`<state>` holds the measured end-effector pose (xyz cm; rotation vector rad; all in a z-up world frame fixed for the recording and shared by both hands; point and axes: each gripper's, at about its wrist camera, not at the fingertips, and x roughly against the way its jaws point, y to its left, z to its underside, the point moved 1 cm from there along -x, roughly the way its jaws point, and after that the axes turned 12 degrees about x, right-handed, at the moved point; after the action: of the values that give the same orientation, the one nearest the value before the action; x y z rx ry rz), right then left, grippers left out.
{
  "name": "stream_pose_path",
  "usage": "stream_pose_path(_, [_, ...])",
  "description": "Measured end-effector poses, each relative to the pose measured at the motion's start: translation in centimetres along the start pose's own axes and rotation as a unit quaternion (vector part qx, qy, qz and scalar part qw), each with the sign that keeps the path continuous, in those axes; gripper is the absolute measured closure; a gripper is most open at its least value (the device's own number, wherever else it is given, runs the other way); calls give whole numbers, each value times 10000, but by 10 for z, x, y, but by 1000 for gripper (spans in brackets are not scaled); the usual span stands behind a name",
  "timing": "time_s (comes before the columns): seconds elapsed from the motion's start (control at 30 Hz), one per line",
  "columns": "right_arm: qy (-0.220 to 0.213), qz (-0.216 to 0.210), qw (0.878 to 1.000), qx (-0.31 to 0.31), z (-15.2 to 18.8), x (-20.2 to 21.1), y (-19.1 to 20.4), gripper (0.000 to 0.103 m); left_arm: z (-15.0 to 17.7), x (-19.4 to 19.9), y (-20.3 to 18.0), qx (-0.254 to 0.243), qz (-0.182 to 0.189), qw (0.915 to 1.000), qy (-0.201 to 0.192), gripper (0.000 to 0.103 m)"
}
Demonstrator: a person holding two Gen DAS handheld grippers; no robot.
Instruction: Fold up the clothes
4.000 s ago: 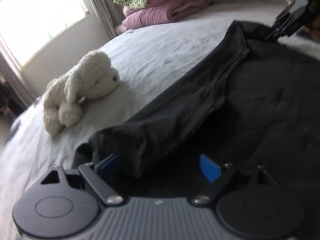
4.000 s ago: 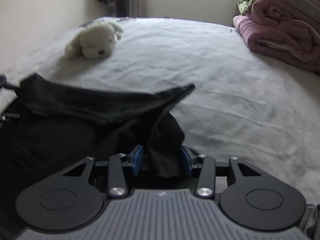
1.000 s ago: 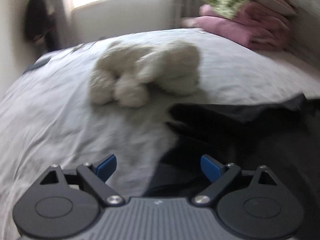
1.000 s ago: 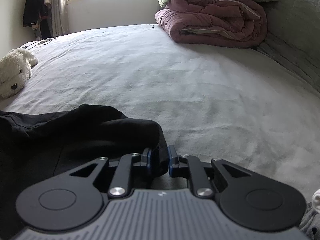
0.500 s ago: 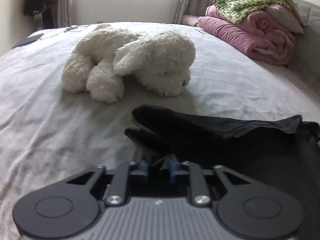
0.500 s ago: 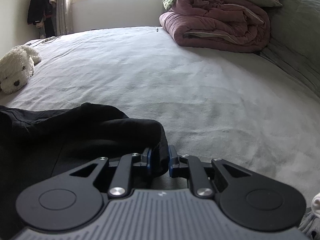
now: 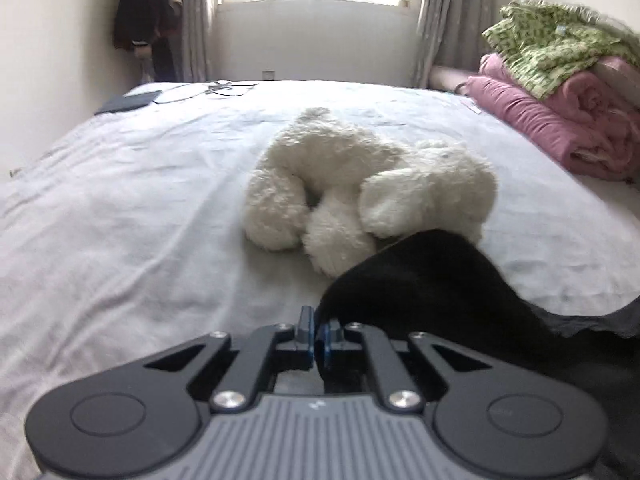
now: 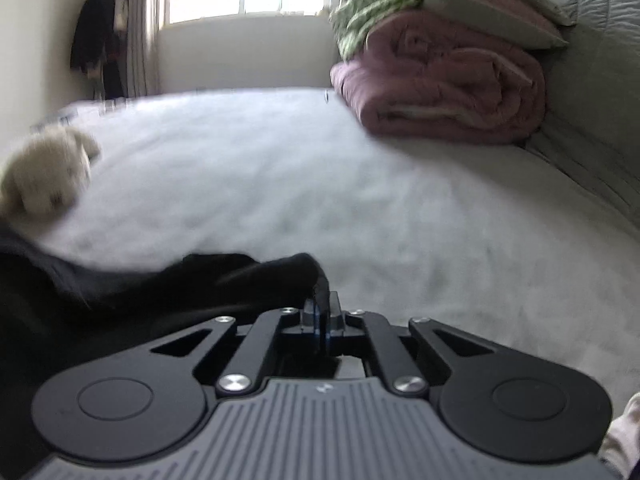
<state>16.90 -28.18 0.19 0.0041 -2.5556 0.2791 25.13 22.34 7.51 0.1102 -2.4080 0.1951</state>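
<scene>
A black garment [image 7: 432, 280] lies on the white bed sheet [image 7: 120, 220]. My left gripper [image 7: 316, 330] is shut on one edge of it, and the cloth rises in a hump just in front of the white plush dog [image 7: 360, 188]. My right gripper [image 8: 322, 316] is shut on another edge of the black garment [image 8: 200, 280], which spreads away to the left. The right wrist view is blurred by motion.
The plush dog also shows at the far left of the right wrist view [image 8: 44, 172]. A folded pink quilt [image 8: 444, 84] under green bedding [image 7: 552, 44] sits at the right by the headboard [image 8: 600, 120]. A dark device and cables [image 7: 132, 102] lie by the far wall.
My left gripper closed on the garment edge and has lifted it toward the plush dog. My right gripper stays shut on its edge and is now moving, blurring the view.
</scene>
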Motion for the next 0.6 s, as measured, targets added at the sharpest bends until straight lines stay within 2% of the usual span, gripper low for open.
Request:
stream_pose_path(0.07, [191,85,9997,87,1,-4,5,101,12,-19,-5,-125,-254,9994,196,98])
stream_pose_path(0.13, [528,69,9986,-14,14,-18,4,101,23,-34,-3,144,-397,9985,336,92])
stream_pose_path(0.17, [707,46,9974,-96,21,-26,3,101,24,-34,1,294,-431,9983,271,89])
stream_pose_path(0.2, [764,41,9970,-104,25,-30,2,102,23,-32,5,444,-459,9978,180,78])
stream_pose_path(0.23, [724,52,9973,-54,25,-30,2,101,22,-31,9,595,-486,9970,90,61])
stream_pose_path(0.27, [697,68,9975,32,23,-29,3,101,21,-29,13,745,-513,9959,-1,57])
stream_pose_path(0.3, [656,110,9977,141,19,-27,4,99,18,-25,16,751,-592,9953,-117,56])
stream_pose_path(0.33, [583,194,9979,218,17,-24,4,92,15,-21,18,730,-682,9947,-238,56])
stream_pose_path(0.37, [461,285,9982,271,14,-20,5,90,12,-16,19,708,-772,9939,-359,56])
stream_pose_path(0.43, [127,246,9988,399,9,-12,10,90,18,-7,20,693,-645,9950,-319,56])
stream_pose_path(0.5, [-135,-53,9983,561,0,-3,23,90,25,2,20,680,-492,9962,-254,57])
stream_pose_path(0.6, [-256,-774,9940,735,-9,5,47,90,36,15,17,592,-258,9978,-149,58])
